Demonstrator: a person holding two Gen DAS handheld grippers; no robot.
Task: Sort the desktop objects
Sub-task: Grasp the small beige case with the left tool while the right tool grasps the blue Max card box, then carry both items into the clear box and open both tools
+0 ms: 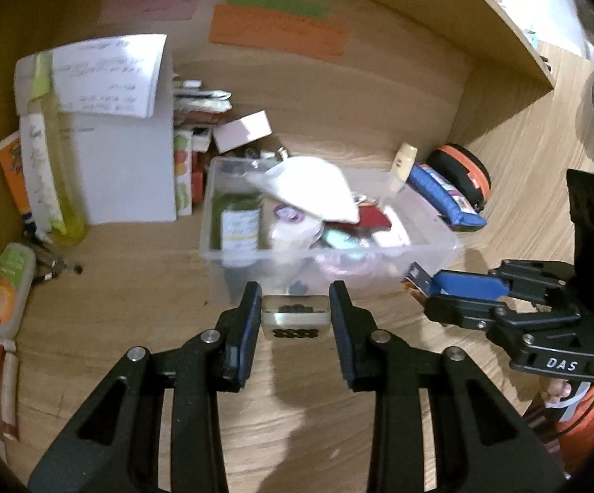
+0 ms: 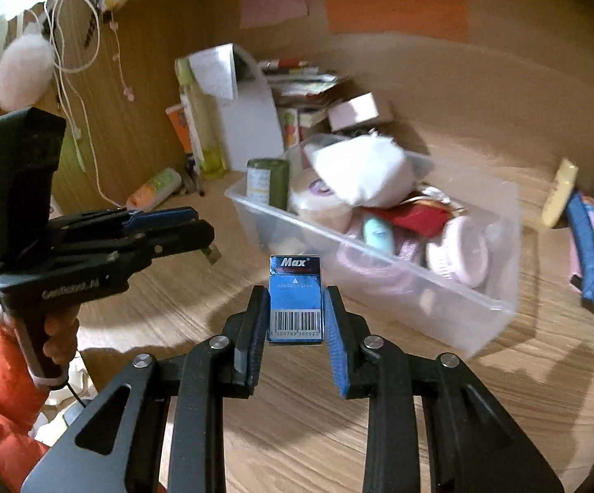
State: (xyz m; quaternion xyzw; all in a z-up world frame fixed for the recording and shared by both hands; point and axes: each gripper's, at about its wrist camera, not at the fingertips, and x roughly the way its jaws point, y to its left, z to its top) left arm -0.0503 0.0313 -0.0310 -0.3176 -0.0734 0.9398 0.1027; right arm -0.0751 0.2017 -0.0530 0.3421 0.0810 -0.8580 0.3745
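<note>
Two grippers are each clamping a small item above the wooden desk [image 2: 305, 443]: the left gripper [image 1: 296, 320] is pinching a small pale box [image 1: 295, 317] with dark dots on it, while the right gripper [image 2: 295, 312] is gripping a blue Max box [image 2: 295, 300] bearing a barcode. Just beyond both, a clear plastic bin [image 1: 428, 254] is sitting crowded with a white pouch [image 1: 313, 189], a green bottle [image 1: 237, 222] and other jumbled items, and a blue packet [image 1: 445, 195] is lying near its right side.

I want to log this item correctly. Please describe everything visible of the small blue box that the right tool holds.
The small blue rectangular box, glossy like printed card, reads "Max" in white at its far end, with a white barcode label at the near end. It lies flat between the right tool's blue pads, above the wooden desk, near the clear plastic bin.
</note>
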